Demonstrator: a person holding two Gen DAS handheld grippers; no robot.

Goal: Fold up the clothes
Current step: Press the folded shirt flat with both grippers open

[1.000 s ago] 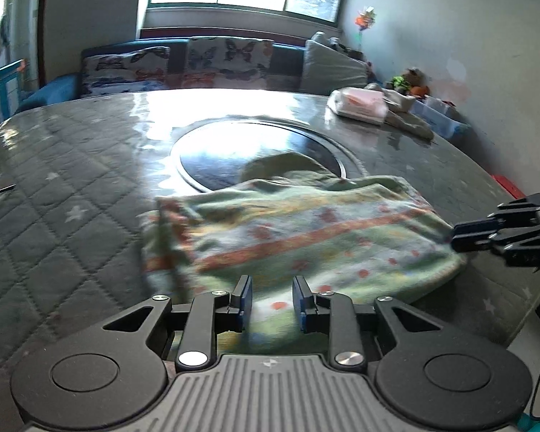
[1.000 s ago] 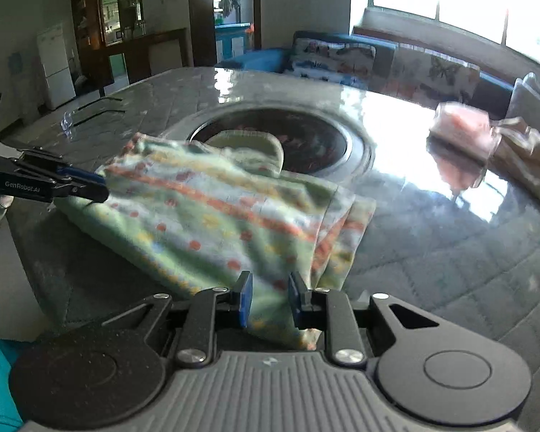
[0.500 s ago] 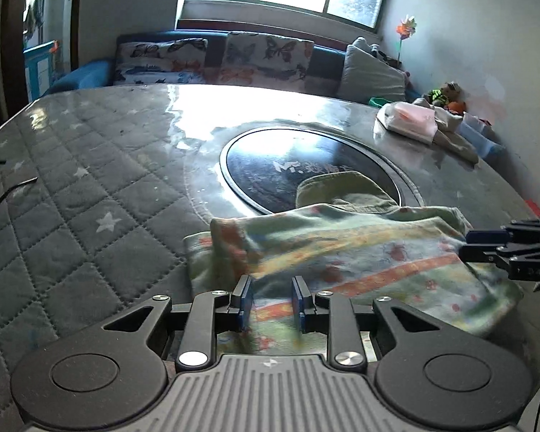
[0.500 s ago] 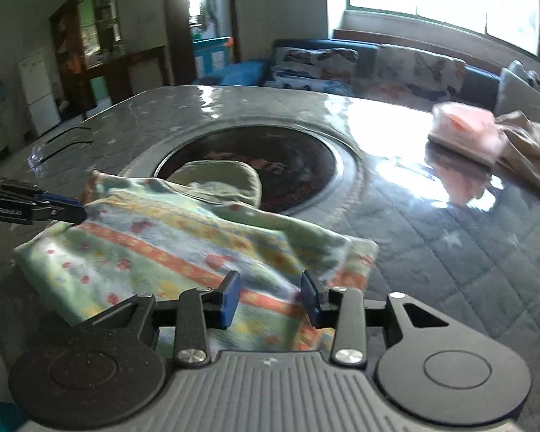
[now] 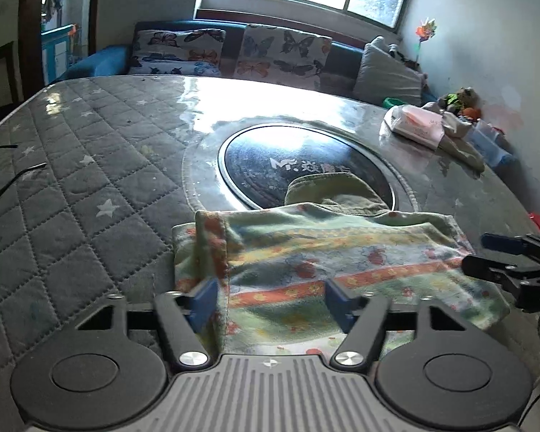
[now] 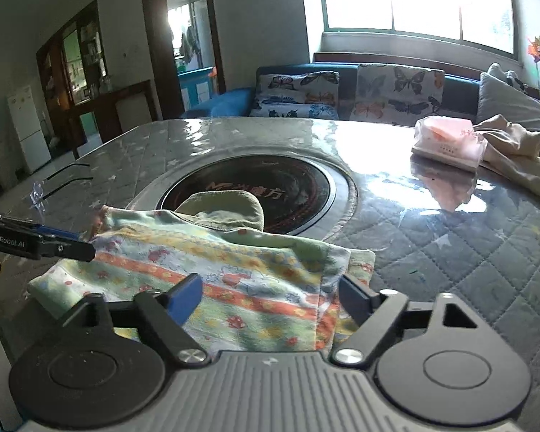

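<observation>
The folded garment [image 5: 327, 262] is laid flat at the near edge of the table [image 5: 90, 187], its far side overlapping the dark round inset [image 5: 262, 165]. The left gripper [image 5: 270, 302] and right gripper [image 6: 270, 298] are both opening; cloth lies between the jaws but is pinched by neither. For a clean release, both should be drawn back level so the fold is not dragged. No containers are seen; a pink packet [image 6: 450, 144] sits far off.

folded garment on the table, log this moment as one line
garment: folded, flat on table | left gripper: opening, straddles near edge, not gripping | right gripper: opening, not gripping | step: fold released
</observation>
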